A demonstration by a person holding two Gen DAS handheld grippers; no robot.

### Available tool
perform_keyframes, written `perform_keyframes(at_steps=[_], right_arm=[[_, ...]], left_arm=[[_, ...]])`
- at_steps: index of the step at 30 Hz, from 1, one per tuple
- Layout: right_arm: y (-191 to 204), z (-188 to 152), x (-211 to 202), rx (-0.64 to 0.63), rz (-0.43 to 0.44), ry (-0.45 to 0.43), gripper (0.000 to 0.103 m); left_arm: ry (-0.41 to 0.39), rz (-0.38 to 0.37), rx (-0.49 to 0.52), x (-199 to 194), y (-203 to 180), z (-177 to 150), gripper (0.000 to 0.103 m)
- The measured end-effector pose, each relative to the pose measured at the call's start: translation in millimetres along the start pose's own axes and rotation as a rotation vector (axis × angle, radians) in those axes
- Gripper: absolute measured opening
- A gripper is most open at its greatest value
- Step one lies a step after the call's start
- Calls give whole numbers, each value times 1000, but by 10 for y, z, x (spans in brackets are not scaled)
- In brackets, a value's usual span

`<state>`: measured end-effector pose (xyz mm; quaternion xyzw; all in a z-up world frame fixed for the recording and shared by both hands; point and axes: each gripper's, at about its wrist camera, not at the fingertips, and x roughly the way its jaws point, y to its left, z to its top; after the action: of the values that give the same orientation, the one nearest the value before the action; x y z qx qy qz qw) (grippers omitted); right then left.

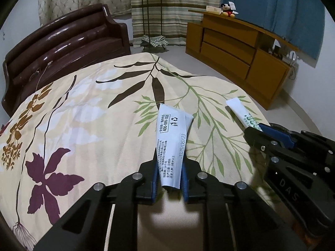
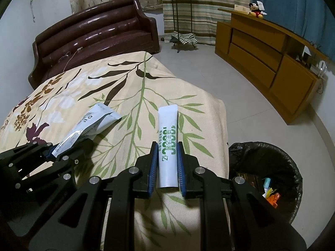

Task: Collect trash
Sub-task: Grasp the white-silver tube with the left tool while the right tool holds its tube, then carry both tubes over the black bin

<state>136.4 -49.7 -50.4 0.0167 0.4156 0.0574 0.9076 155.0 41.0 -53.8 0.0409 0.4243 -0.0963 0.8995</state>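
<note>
Clamping both tools, we are holding a flat packet in each: the left gripper (image 1: 169, 177) is pinching the pale blue-white printed sachet (image 1: 172, 144), and the right gripper (image 2: 166, 167) is gripping the white green-lettered sachet (image 2: 168, 146), both just above the leaf-patterned cream bedspread (image 1: 88, 108). Being light, thin and crumply, they are probably slipping easily, so we are gripping near one end. The black-lined bin (image 2: 289, 159) is standing beside the bed.

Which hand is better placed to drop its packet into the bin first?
Right. Both jaws are shut on packets, but the trash bin sits just right of the right gripper holding the green-printed packet. The left gripper with the white packet is further away.
</note>
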Motion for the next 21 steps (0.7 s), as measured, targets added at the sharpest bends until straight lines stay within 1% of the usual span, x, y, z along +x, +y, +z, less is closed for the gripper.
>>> perform_keyframes(at_steps=[14, 21], right_arm=[[83, -85, -154, -5, 12, -11, 18], [135, -197, -287, -11, 22, -13, 18]], left_arm=[[-14, 5, -43, -170, 105, -99, 18], [-23, 2, -60, -285, 108, -193, 18]])
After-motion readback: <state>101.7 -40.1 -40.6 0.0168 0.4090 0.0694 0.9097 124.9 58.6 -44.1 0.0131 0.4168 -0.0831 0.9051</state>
